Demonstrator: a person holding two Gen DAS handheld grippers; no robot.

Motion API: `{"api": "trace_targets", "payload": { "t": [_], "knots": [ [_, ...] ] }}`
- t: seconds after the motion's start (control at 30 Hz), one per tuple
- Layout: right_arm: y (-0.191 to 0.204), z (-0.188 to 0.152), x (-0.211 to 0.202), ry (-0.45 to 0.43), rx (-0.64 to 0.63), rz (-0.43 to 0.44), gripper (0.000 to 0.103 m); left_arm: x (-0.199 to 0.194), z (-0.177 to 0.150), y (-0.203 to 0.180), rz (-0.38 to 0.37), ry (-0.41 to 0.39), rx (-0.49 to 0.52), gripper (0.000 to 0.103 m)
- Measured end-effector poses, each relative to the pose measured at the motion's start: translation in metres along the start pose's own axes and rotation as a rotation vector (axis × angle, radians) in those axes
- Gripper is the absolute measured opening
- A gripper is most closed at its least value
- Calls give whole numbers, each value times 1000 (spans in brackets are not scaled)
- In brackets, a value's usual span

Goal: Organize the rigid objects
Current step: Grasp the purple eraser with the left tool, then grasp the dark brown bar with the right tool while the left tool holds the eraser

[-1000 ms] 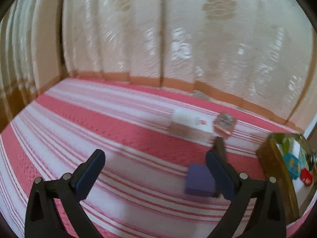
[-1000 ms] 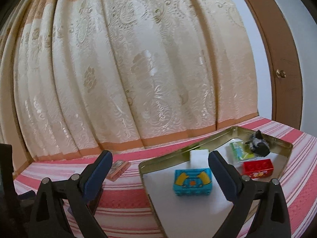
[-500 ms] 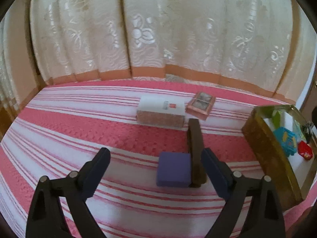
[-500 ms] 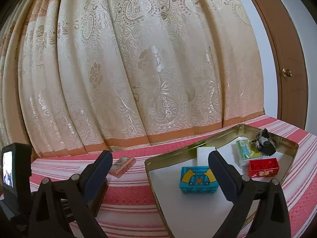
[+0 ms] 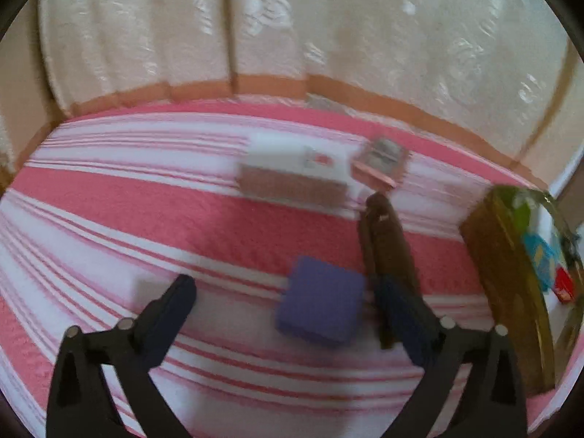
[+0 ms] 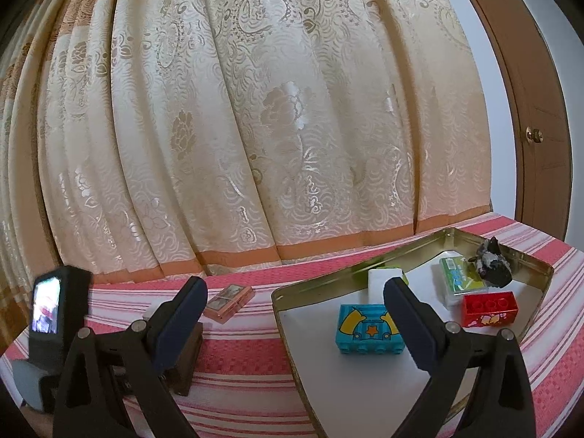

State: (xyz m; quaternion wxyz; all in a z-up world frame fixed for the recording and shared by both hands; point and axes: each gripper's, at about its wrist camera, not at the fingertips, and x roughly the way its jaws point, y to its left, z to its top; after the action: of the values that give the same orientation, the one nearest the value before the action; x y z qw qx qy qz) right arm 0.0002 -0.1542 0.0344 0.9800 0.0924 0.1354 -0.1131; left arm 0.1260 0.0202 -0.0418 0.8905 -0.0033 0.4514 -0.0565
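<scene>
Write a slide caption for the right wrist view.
Open right claw above a metal tray holding a blue block, red block and other small items.

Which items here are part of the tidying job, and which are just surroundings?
Job items: purple block, dark brown block, white box, pink case, metal tray holding the blue brick and red brick.

Surroundings: curtain, striped cloth, door.
</scene>
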Motion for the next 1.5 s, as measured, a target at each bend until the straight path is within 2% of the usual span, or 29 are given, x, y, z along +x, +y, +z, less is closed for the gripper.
{"api": "trace_targets", "payload": {
  "t": [0.2,0.23,0.27,0.3,0.37,0.4,0.43,0.57,0.63,0.73,0.83,1.0,1.03,1.07,1.17,1.23,1.3,1.37,1.5],
  "knots": [
    [-3,0,1,13,11,-1,99,-1,-3,0,48,14,27,98],
    [-3,0,1,14,10,-1,99,-2,-4,-3,71,16,46,93],
    [-2,0,1,16,6,0,99,-2,-4,-3,71,12,52,83],
    [-2,0,1,17,3,-1,99,-6,-5,-4,52,4,56,77],
    [-1,0,0,14,-2,-3,99,-8,-6,-1,49,-9,64,55],
    [-1,-1,0,13,-3,-3,99,-9,-5,1,43,-15,66,50],
    [-1,-1,0,14,-4,-3,99,-10,-6,2,40,-19,69,39],
    [-1,0,2,25,-8,-5,99,-12,-5,7,26,-24,57,39],
    [-1,-1,2,22,-8,-7,99,-16,-5,10,50,-45,30,39],
    [3,-1,-2,1,-26,-2,99,-34,-1,21,146,-153,-11,39],
    [18,-2,-1,11,-71,60,99,-47,3,35,214,-223,-73,39],
    [50,-5,15,95,-111,150,99,-57,8,59,267,-263,-159,39],
    [57,-7,21,123,-119,158,96,-57,9,63,278,-264,-171,39],
    [68,-10,32,172,-140,165,88,-56,10,65,282,-263,-178,39],
    [87,-20,60,312,-184,178,72,-53,11,71,279,-252,-196,39],
    [92,-25,75,392,-181,182,71,-53,11,71,289,-252,-193,39],
    [92,-29,86,443,-168,184,69,-53,12,69,309,-254,-178,39],
    [97,-35,95,494,-177,179,55,-52,12,67,321,-252,-165,39],
    [101,-43,106,566,-207,172,41,-49,11,66,326,-241,-152,39]
  ]
}}
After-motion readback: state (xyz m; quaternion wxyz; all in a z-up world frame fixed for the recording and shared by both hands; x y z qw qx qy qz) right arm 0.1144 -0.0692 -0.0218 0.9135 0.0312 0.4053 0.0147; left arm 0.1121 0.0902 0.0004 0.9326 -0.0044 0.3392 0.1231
